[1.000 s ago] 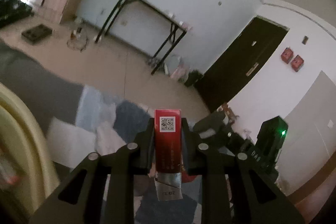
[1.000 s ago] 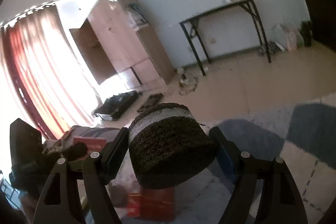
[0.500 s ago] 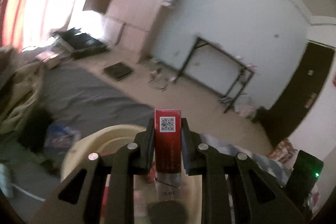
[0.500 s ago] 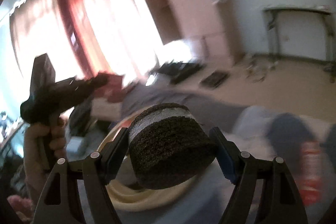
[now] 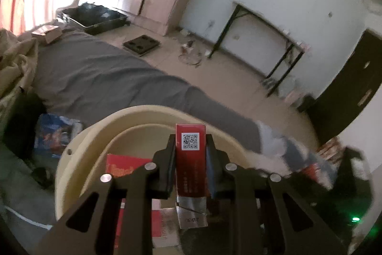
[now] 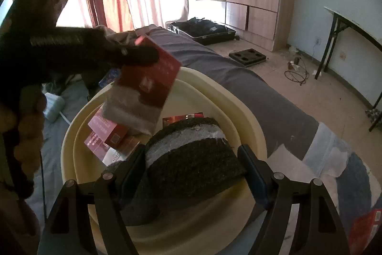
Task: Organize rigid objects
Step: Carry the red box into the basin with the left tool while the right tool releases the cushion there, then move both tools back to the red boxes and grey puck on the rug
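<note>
item: cream basin (image 6: 248, 116) on the bed, already holding red boxes (image 6: 107, 135) at its nine o'clock; left gripper (image 5: 191, 159) clamps a red carton (image 5: 191, 164), right gripper (image 6: 193, 159) grips a dark round sponge block (image 6: 191, 154), both poised above, likely for dropping in.

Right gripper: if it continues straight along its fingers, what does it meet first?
Probably the cream basin: the right gripper, shut on the dark sponge block, points down into it. Depth is unclear.
</note>
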`<state>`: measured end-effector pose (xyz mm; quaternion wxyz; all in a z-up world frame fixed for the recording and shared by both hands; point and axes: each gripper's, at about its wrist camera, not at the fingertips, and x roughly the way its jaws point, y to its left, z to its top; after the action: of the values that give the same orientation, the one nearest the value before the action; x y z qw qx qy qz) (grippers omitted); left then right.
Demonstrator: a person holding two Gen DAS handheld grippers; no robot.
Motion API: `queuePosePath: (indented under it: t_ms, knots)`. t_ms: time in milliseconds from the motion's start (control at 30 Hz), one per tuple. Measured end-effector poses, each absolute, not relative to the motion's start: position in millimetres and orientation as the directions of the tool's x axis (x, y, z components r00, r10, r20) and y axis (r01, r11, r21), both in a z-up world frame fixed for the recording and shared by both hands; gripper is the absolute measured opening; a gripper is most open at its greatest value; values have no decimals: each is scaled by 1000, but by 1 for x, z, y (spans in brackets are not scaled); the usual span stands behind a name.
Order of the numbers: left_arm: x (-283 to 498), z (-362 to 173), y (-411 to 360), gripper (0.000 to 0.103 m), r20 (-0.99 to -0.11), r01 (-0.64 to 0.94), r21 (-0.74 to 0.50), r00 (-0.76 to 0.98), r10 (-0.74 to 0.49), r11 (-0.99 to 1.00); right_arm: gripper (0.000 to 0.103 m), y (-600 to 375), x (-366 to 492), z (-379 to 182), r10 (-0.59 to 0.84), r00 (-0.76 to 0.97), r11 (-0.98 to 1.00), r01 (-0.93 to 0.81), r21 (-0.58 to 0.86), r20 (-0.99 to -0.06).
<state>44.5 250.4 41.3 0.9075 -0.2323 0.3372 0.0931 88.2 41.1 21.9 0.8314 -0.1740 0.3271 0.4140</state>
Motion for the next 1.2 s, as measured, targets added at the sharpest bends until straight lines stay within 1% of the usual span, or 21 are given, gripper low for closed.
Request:
queuePosePath:
  t_ms: [33,133,233,333,367,400,433,467,500,533,667,767,900,1000,1100,1200]
  knots:
    - [46,40,252,23,-660,-336,-347,751,27,875,77,44,88,22,570,454,594,-804,-38,-685]
    - [43,36,257,23,-653,-333,-372,758,10,866,77,65,77,24,563,462,579,-812,-71,-685]
    - [43,30,263,24,-678,-381,-347,733,51,857,77,86,69,26,555,470,567,-817,-102,-686]
    - [41,27,272,26,-681,-412,-367,730,61,834,78,91,74,24,549,462,567,-818,-95,-697]
    - [39,26,275,36,-682,-424,-367,728,71,828,78,93,75,24,546,463,565,-819,-101,-699]
    - [37,27,278,54,-680,-435,-369,729,81,822,80,93,76,25,542,461,562,-820,-105,-703]
    - [34,28,279,62,-672,-441,-374,735,89,816,81,94,78,24,533,461,564,-819,-109,-709]
    - [30,31,281,75,-654,-443,-387,750,98,809,82,93,78,24,529,467,569,-814,-111,-709]
    - [28,33,282,83,-645,-442,-394,758,100,806,88,92,78,24,529,467,573,-813,-108,-709]
    - [25,36,282,85,-633,-441,-401,767,105,803,94,90,78,23,532,468,577,-810,-103,-706]
    - [16,54,276,103,-585,-425,-399,800,131,812,103,81,75,26,562,489,594,-800,-87,-667]
    - [11,66,272,103,-559,-413,-421,819,128,808,103,72,71,34,581,502,616,-786,-57,-641]
    - [11,80,262,103,-550,-393,-398,825,128,829,103,42,61,54,624,522,642,-767,0,-581]
    - [15,84,250,103,-543,-347,-394,835,89,851,103,10,56,65,635,546,670,-742,37,-546]
    - [28,85,226,103,-553,-275,-376,833,24,885,103,-44,49,75,574,641,757,-653,32,-509]
    - [47,83,191,103,-586,-187,-322,809,-41,928,103,-104,42,71,484,737,837,-548,2,-471]
